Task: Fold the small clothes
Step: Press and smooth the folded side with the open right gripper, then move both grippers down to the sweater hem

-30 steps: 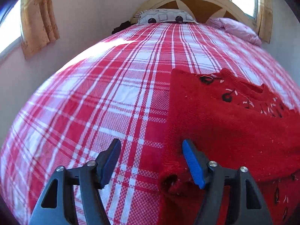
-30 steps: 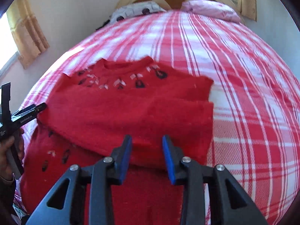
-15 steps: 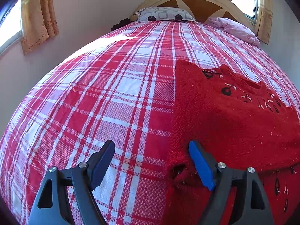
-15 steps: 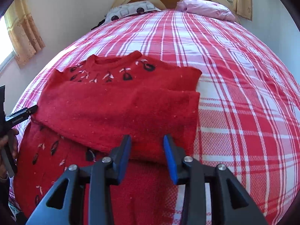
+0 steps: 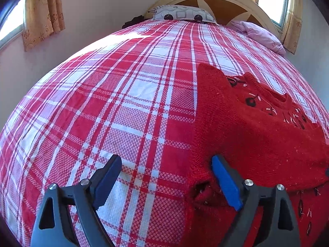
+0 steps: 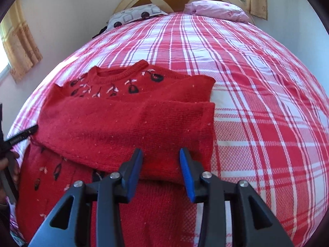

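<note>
Hovering low over the near part of the bed, the left gripper point(image 5: 165, 171) has its jaws spread wide with nothing between them; one blue-padded finger sits over the plaid bedspread point(image 5: 123, 103), the other over the left edge of the red sweater point(image 5: 257, 140), beside a sleeve cuff opening point(image 5: 201, 191) that gapes toward the camera. Whether that finger touches the knit cannot be told. The right gripper point(image 6: 161, 165) also holds nothing, its jaws parted by a narrower gap, both fingers above the lower hem of a folded-over layer of the sweater point(image 6: 127, 123).

The sweater lies flat on the bedspread point(image 6: 267, 103), near the foot end. In the right wrist view both sleeves are folded across the chest, forming a band of plain red knit that runs from the left edge to the right edge. Below that band, nearer the camera, the body of the garment shows dark embroidered motifs with pale stitches. Above it, the round neckline point(image 6: 117, 75) is ringed by similar dark and white embroidery. At the left border of this view the tip of the left gripper point(image 6: 22, 135) lies just beside the sweater's edge, with dark fingers point(image 6: 14, 164) of the person's hand around the tool.

Farther off, the plaid bedspread runs up to a patterned grey pillow point(image 5: 183, 15) and a pink pillow point(image 5: 261, 35) against a curved wooden headboard point(image 5: 222, 2). Tan curtains point(image 5: 41, 14) hang by windows on either side.
</note>
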Available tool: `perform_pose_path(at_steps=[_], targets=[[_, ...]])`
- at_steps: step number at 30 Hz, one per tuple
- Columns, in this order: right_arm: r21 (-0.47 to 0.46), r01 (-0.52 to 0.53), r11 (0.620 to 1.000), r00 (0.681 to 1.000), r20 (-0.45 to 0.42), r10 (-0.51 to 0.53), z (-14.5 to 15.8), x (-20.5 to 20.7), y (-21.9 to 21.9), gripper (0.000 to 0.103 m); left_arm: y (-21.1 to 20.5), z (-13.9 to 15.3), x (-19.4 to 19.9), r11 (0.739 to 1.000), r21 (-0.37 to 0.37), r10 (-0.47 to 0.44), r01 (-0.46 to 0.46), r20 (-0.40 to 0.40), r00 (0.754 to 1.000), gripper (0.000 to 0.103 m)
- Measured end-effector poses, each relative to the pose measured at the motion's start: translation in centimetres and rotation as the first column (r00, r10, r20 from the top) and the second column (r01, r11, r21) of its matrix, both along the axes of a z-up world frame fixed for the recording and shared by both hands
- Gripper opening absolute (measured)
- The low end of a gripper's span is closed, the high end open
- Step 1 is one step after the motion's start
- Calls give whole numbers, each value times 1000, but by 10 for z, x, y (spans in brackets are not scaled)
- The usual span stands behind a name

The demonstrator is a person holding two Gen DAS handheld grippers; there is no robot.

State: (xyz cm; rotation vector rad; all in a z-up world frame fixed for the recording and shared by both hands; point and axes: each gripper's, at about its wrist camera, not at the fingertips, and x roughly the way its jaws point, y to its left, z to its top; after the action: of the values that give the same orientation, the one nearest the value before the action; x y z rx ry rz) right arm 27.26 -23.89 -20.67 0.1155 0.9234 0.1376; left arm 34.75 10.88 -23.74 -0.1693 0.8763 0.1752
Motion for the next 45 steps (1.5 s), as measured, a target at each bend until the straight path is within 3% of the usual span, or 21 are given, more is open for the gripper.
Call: perform_pose_path(at_steps=[3,11,15,18,21,27,31,35,41,45], targets=[[-33,-21,999,1000,3,21,-5,-1,2,40,7,-5,4,999,-33,20,-20,-15,1000,101],[-77,-6,997,1000,-16,5,-5,4,9,43,10,-3,3,999,-46,-5,4,-21,1000,101],[-82,-11,997,1000,8,12,-2,-7,9,44,13,2,-9,999,-49,-16,17,9,1000,101],[-58,-9,998,999,32,11,5,-18,6,44,12,16,-23,1000,-4,-6,6,65,998,101],[-76,-18,997,999,43,21,10,-27,9,52,9,26,-34,1000,10,-8,7,89,996,101],[-65,-28,997,998,50,31,10,-43,13,52,4,37,-54,999,-37,-8,13,126,992,101],[-47,-15,999,999,41,17,8,-54,9,52,-6,38,-65,994,-85,-55,64,95,994,101],[-30,-7,1000,999,31,8,6,-64,5,52,-18,36,-75,991,-85,-102,107,51,993,101],[-12,3,1000,1000,22,-3,2,-80,2,52,-20,27,-89,992,-78,-100,101,18,995,101],[-10,-9,1000,1000,19,9,1,-99,4,52,-21,26,-109,991,-65,-115,116,31,993,101]])
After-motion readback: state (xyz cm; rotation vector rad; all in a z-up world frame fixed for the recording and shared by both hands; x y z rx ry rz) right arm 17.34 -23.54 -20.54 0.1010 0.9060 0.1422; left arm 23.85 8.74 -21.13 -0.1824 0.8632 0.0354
